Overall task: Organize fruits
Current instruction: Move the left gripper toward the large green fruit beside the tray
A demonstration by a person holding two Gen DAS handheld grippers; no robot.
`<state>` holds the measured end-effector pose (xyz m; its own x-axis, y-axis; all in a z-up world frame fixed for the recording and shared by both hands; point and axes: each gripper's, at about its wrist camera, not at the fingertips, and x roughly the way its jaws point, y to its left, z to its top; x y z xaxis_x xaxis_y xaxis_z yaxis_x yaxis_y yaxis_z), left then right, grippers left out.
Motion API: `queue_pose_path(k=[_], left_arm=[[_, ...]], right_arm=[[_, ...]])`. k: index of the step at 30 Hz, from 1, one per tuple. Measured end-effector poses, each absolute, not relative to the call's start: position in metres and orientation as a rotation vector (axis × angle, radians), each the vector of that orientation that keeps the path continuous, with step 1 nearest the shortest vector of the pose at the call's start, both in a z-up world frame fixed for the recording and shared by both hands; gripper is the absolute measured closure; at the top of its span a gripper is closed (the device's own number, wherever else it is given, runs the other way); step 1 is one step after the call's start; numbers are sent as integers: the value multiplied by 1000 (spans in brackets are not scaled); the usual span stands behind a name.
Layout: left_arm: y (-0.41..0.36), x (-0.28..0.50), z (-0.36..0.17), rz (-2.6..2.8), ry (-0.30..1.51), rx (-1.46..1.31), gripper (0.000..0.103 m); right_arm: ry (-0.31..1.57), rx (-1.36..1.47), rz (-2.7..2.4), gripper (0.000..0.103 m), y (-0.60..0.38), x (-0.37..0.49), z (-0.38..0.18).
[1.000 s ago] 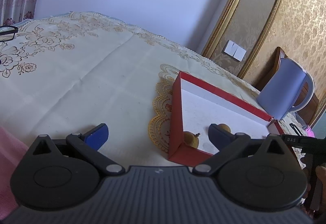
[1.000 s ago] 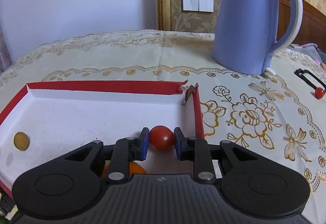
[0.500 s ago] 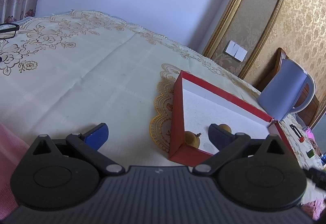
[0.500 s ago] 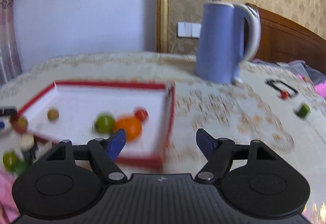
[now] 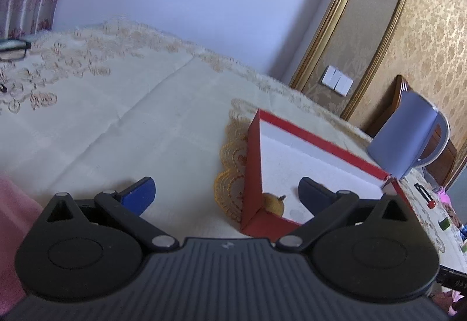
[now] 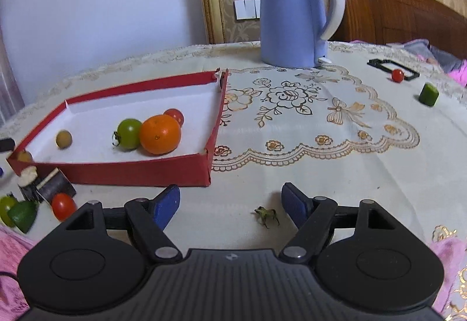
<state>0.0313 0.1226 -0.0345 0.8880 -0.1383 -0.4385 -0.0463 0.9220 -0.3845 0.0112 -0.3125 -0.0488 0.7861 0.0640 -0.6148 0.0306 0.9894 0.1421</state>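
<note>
Your right gripper (image 6: pixel 230 205) stands spread, having just been opening, with nothing between its jaws; it tilts down over bare cloth just in front of the red box (image 6: pixel 131 173). A green stem scrap (image 6: pixel 267 215) lies by its right finger. Your left gripper (image 5: pixel 224 192) is also spread and empty, straddling the box's near corner. Inside the box: orange (image 6: pixel 160 134), green tomato (image 6: pixel 129 133), red tomato (image 6: pixel 174 116).
</note>
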Motion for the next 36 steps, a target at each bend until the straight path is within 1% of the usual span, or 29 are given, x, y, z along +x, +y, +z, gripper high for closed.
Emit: queue_pose_path(k=[9, 15, 19, 30, 31, 34, 36], left_arm=[[103, -4, -25, -125, 485, -302, 0], [74, -32, -13, -216, 472, -135, 0], [55, -35, -15, -227, 505, -27, 0], [32, -33, -27, -188, 530, 97, 0], [31, -33, -27, -186, 531, 96, 1], [32, -38, -23, -223, 549, 87, 17], [31, -41, -22, -215, 555, 119, 20]], right_arm=[[680, 108, 17, 25, -307, 13, -49], [691, 69, 16, 23, -303, 14, -49], [689, 77, 19, 22, -303, 14, -49], [686, 89, 21, 22, -303, 14, -49], [685, 90, 21, 22, -303, 14, -49], [684, 94, 22, 22, -304, 14, -49], [683, 99, 24, 22, -305, 14, -49]])
